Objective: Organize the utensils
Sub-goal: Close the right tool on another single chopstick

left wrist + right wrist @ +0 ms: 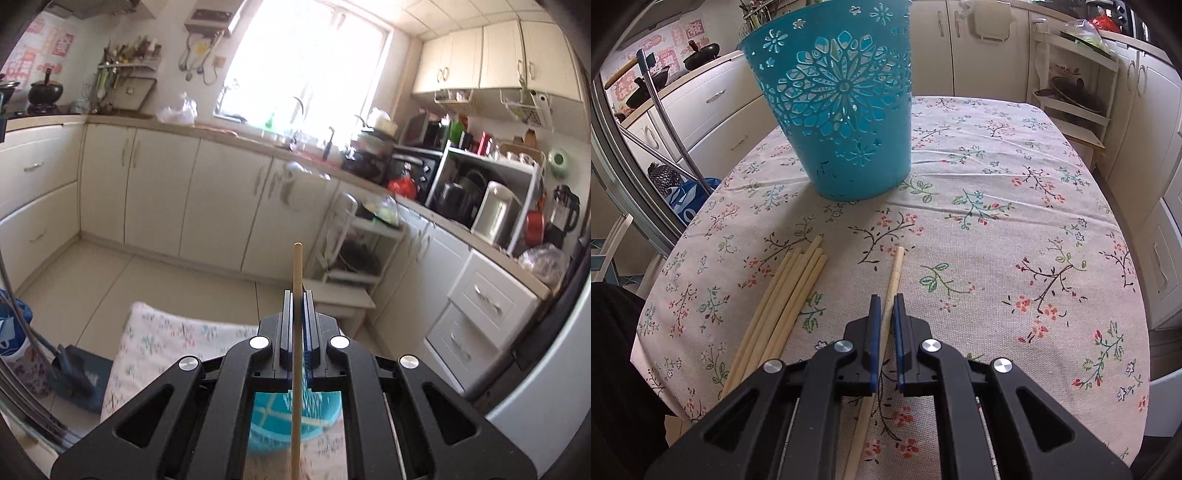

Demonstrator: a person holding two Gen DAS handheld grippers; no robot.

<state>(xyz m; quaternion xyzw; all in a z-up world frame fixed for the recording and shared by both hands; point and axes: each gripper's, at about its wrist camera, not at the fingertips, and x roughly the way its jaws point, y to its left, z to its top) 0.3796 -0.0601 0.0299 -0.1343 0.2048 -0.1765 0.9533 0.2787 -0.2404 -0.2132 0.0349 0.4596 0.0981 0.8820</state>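
Left gripper and right gripper each clamped on 1 chopstick (teal basket nearby).

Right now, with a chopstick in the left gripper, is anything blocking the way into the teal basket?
Nothing visible does. The left gripper is shut on a chopstick held above the teal basket, whose open mouth shows below it. In the right wrist view the basket stands alone on the tablecloth.

The left claw pinched a thin pale wooden chopstick, held above a turquoise perforated plastic basket on the floral-clothed bench.
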